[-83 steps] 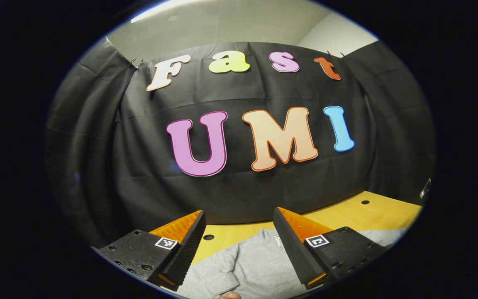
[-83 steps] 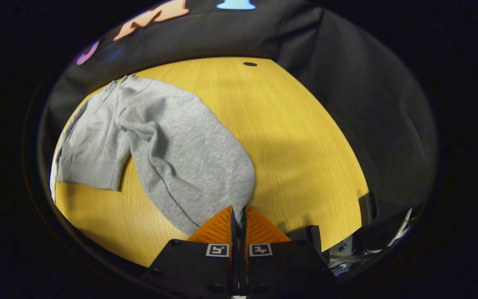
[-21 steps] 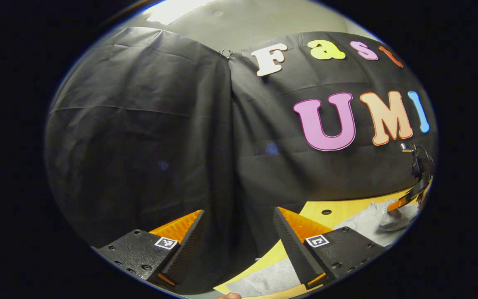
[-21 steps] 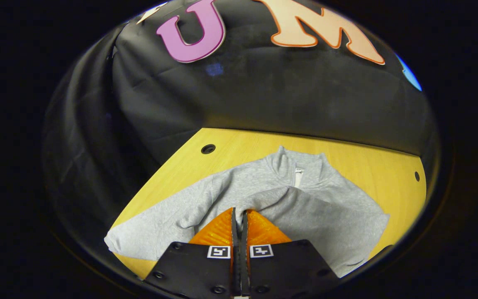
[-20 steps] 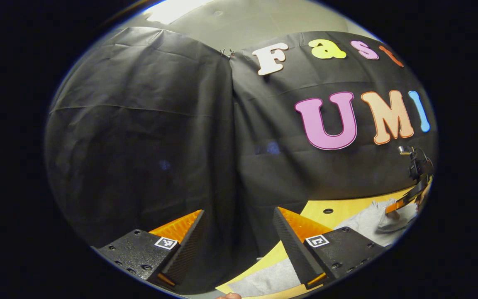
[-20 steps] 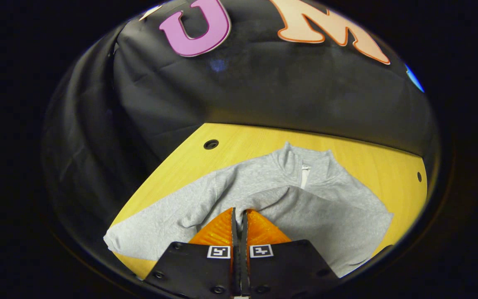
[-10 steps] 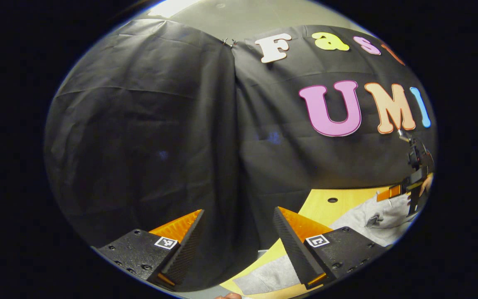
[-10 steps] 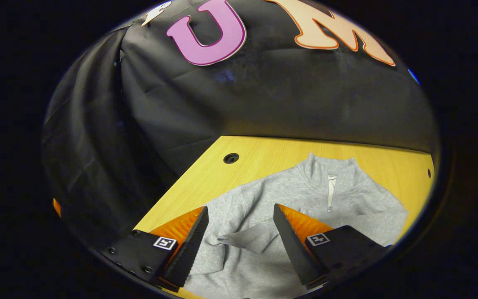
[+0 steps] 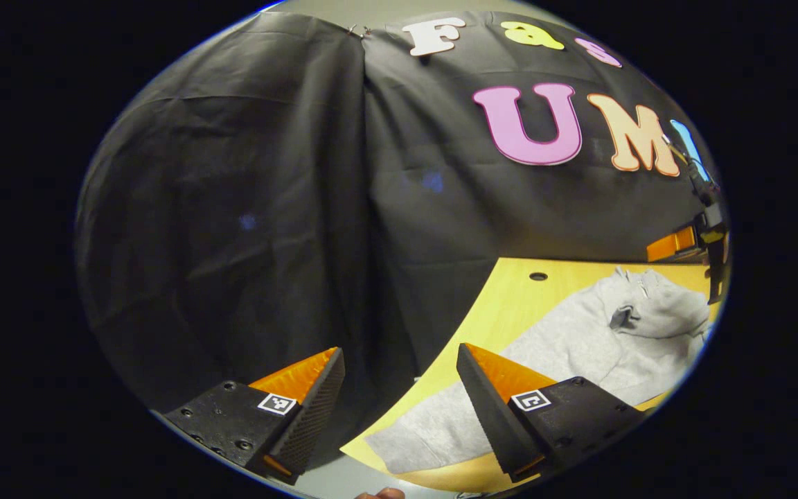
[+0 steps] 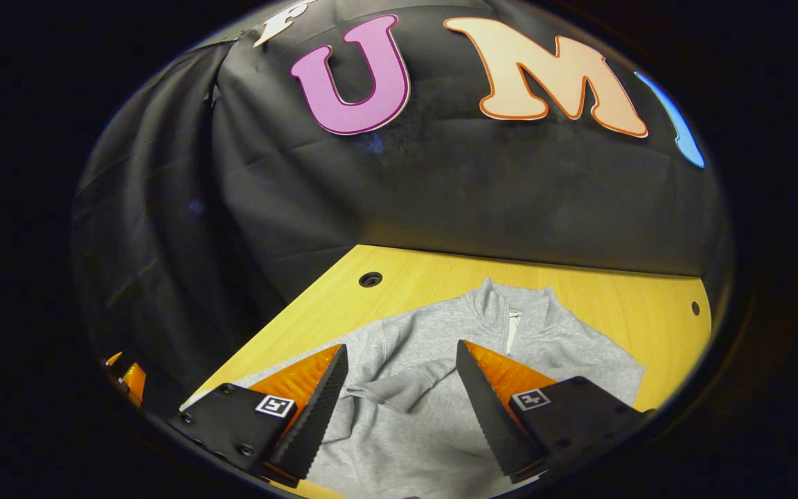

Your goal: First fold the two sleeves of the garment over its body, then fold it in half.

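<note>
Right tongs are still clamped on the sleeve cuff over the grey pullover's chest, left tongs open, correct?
Not quite. In the right gripper view the right tongs are open, and the cuff lies released on the grey pullover. The left tongs are open, as you said.

The garment (image 10: 433,388) is pale heather grey, flecked all over, with a lighter, whitish zip strip (image 10: 512,331) running down from the collar. The worktop (image 10: 621,305) is warm yellow wood with a fine straight grain and small dark round holes (image 10: 370,279). The booth wall (image 10: 440,187) behind is plain black cloth, creased.
</note>
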Demonstrator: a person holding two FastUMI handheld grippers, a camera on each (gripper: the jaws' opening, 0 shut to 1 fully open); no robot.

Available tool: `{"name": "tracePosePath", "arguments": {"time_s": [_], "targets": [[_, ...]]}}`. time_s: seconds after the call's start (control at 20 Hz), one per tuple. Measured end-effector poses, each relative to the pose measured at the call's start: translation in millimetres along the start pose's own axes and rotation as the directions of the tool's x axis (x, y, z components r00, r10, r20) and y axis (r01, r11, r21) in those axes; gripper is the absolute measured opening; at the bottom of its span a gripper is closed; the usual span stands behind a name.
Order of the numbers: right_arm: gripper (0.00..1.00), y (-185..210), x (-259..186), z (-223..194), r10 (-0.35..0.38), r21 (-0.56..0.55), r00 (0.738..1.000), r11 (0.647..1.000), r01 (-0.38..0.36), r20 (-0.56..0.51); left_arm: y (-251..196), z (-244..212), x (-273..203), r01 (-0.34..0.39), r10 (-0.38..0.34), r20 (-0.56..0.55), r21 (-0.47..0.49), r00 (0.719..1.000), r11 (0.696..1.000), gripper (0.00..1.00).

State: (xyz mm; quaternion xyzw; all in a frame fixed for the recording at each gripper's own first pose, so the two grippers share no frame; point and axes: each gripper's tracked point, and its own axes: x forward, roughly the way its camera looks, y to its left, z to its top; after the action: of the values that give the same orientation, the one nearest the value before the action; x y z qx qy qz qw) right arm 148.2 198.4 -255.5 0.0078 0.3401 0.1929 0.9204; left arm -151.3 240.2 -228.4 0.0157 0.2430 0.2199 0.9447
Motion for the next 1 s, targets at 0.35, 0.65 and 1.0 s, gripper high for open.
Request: {"name": "tracePosePath", "arguments": {"time_s": [0.35,0.65,1.0], "targets": [[0.98,-15.6,-22.7,-2.3,-0.033,-0.001,0.999,0.999,0.033,0.013,-8.7,-75.7,17.3,0.045,-0.048,-0.200,-0.018,0.979,0.999,0.96],[0.94,-36.6,-36.9,-9.5,-0.075,0.006,0.997,0.997,0.075,0.012,-20.1,-134.2,29.7,0.076,-0.088,-0.359,-0.047,0.929,0.996,0.96],[0.98,-57.6,-53.2,-11.4,-0.103,-0.002,0.995,0.995,0.103,0.016,-24.8,-151.0,35.0,0.078,-0.098,-0.395,-0.068,0.913,0.995,0.94]]}}
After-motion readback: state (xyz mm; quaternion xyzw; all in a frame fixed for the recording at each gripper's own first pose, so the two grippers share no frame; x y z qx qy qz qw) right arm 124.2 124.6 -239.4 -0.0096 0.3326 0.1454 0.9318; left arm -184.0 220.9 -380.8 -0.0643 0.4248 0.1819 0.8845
